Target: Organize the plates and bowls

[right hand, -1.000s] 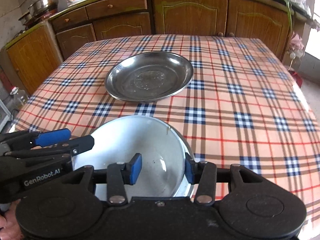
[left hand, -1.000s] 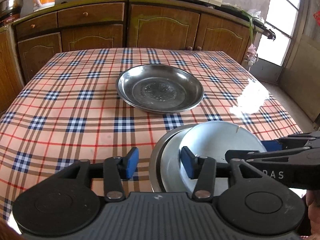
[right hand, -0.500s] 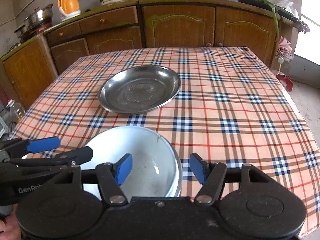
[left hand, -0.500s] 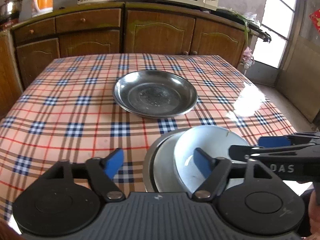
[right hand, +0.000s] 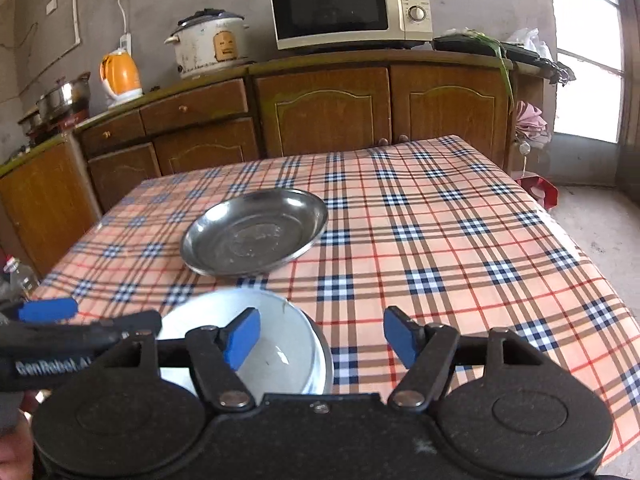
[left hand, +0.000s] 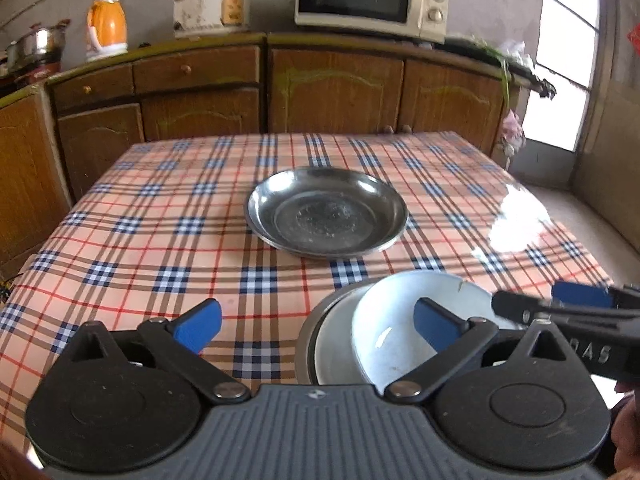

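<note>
Right now, what I see from my two wrist cameras:
Left gripper (left hand: 316,322): I have its blue-padded jaws spread wide; they have just been opening, and nothing is pressed between them
Right gripper (right hand: 320,336): I have its jaws apart too, just opened further, holding nothing; the bowl's right rim lies below the gap
White glazed bowl (left hand: 394,320): it sits inside a shallow round steel plate (left hand: 310,336) at the near edge of the table, just ahead of both grippers; my left gripper's right finger overlaps it in view
Wide round stainless-steel dish (left hand: 326,212): it lies alone at the table's middle, well apart from the bowl stack
Checked peach, blue and red tablecloth (right hand: 460,240): it covers the whole table
Background: wooden cabinets (right hand: 328,108) carry a cream microwave (right hand: 350,6)
</note>
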